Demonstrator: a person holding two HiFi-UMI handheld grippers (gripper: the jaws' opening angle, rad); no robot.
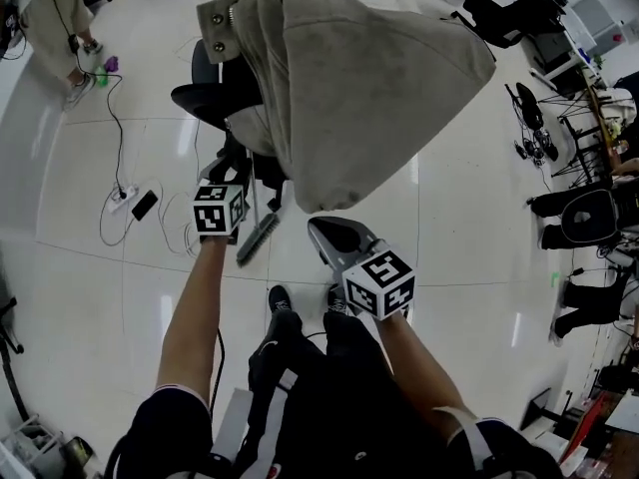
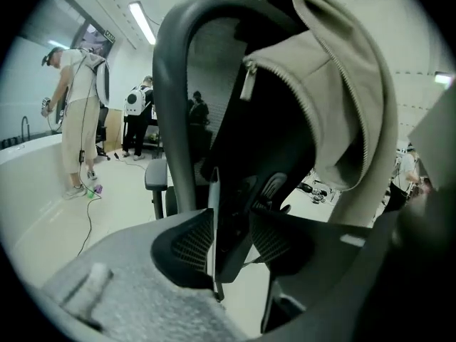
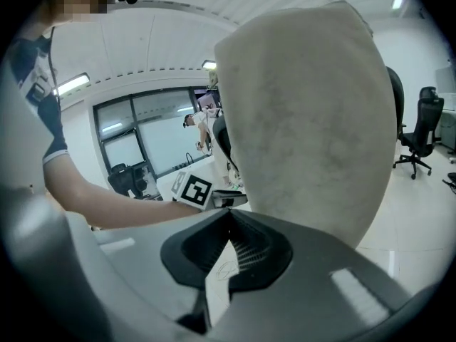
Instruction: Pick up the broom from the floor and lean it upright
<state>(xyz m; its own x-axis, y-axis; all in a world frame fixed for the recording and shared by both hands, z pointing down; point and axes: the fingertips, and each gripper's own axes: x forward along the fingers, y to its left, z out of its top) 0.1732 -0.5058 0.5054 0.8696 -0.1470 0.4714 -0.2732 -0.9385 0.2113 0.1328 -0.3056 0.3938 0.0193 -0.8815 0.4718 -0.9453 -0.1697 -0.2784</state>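
Note:
The broom stands upright against an office chair (image 1: 212, 99) with a beige jacket (image 1: 369, 78) draped over it. Its grey brush head (image 1: 258, 239) rests on the floor. In the left gripper view the thin handle (image 2: 213, 216) rises between the jaws of my left gripper (image 2: 231, 223), close to the left pad (image 2: 187, 244), with no pad pressing on it. That gripper (image 1: 232, 173) is open, close in front of the chair. My right gripper (image 1: 324, 230) hovers to the right of the brush head. Its tips meet (image 3: 228, 211) and nothing is held.
A power strip (image 1: 122, 200) with cables and a dark phone (image 1: 145, 205) lie on the floor to the left. A person (image 1: 50, 18) stands at the far upper left. More black chairs (image 1: 584, 218) stand at the right. My shoes (image 1: 282, 299) are just behind the broom.

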